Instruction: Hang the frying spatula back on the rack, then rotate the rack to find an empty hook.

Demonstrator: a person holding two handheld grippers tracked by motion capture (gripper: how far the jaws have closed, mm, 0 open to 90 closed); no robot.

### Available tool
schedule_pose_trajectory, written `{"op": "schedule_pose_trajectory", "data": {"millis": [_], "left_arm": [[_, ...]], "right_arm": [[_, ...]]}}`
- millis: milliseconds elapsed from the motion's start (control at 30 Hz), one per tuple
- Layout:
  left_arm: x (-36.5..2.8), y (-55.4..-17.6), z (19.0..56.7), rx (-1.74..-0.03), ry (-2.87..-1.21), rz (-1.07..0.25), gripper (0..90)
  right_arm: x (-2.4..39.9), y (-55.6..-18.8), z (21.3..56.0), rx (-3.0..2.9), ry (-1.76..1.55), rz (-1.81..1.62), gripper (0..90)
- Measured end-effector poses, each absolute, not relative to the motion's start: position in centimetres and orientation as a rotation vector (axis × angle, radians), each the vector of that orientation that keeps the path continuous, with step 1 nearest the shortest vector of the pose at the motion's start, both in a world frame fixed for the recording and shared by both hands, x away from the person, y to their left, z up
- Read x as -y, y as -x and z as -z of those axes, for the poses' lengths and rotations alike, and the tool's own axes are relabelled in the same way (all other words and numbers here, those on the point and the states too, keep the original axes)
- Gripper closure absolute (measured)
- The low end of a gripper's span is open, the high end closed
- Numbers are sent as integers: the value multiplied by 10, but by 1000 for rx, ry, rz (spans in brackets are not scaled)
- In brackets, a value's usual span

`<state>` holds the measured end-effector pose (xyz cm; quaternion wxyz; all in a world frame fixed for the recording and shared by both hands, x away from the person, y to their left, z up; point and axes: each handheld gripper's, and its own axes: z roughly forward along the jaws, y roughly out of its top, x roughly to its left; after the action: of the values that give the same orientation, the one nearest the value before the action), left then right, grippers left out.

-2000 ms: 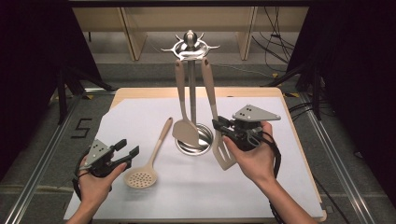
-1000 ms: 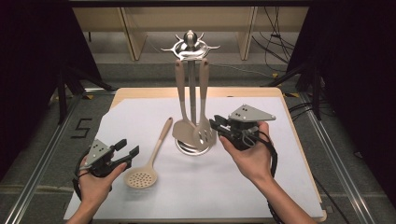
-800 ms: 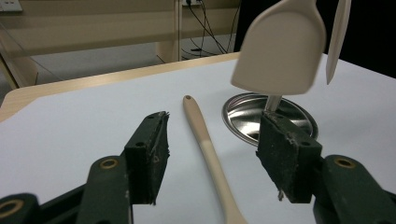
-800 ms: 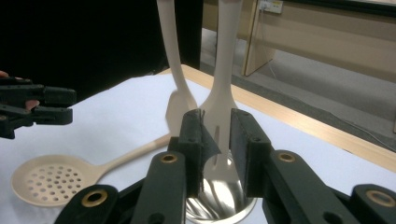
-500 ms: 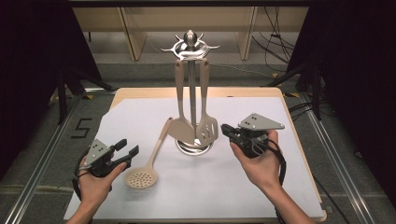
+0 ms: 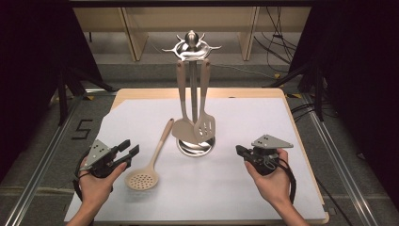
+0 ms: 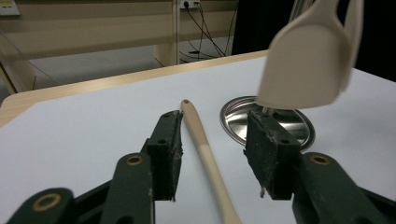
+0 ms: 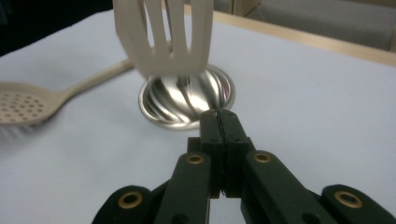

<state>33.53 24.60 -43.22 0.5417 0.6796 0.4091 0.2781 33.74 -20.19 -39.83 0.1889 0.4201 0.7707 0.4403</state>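
A metal utensil stand [image 6: 192, 47] rises from a round base [image 6: 195, 147] at the table's middle. A beige solid spatula [image 6: 182, 128] and a slotted turner [image 6: 205, 126] hang from it. A beige skimmer [image 6: 142, 179] lies on the white sheet, left of the base. My left gripper [image 6: 129, 148] is open just left of the skimmer; its jaws have just been closing. In the left gripper view the skimmer handle [image 7: 205, 149] lies between the pads [image 7: 169, 154], touching neither. My right gripper [image 6: 238, 150] is shut and empty, low to the right of the base [image 8: 187, 98].
A white sheet [image 6: 282, 122] covers the wooden table [image 6: 244, 92], whose edges show at the back and right. Metal rails [image 6: 42, 165] run along both sides. Wooden shelving and cables stand behind the table, and dark curtains flank it.
My right gripper has let go of the slotted turner, which now hangs on the stand. It has drawn back to the right and down, jaws shut. The left hand has stayed put.
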Motion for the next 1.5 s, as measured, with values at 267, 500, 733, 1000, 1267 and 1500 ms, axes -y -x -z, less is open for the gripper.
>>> {"op": "schedule_pose_trajectory", "data": {"millis": [267, 500, 733, 1000, 1267, 1500], "left_arm": [[-246, -332, 424, -974, -1567, -714, 699], [-247, -328, 417, -953, -1560, -713, 788], [-236, -329, 397, -909, -1562, -698, 890], [-215, -342, 359, -826, -1518, -685, 892], [-189, -350, 308, -712, -1475, -704, 893], [-159, -352, 269, -641, -1472, -694, 892]], "right_arm": [[209, -338, 407, -2161, -1198, -1211, 869], [210, -339, 407, -2166, -1154, -1191, 862], [212, -344, 410, -2175, -1177, -1176, 855], [213, -348, 415, -2189, -1208, -1142, 848], [210, -348, 417, -2194, -1219, -1132, 845], [211, -348, 417, -2196, -1219, -1140, 840]]}}
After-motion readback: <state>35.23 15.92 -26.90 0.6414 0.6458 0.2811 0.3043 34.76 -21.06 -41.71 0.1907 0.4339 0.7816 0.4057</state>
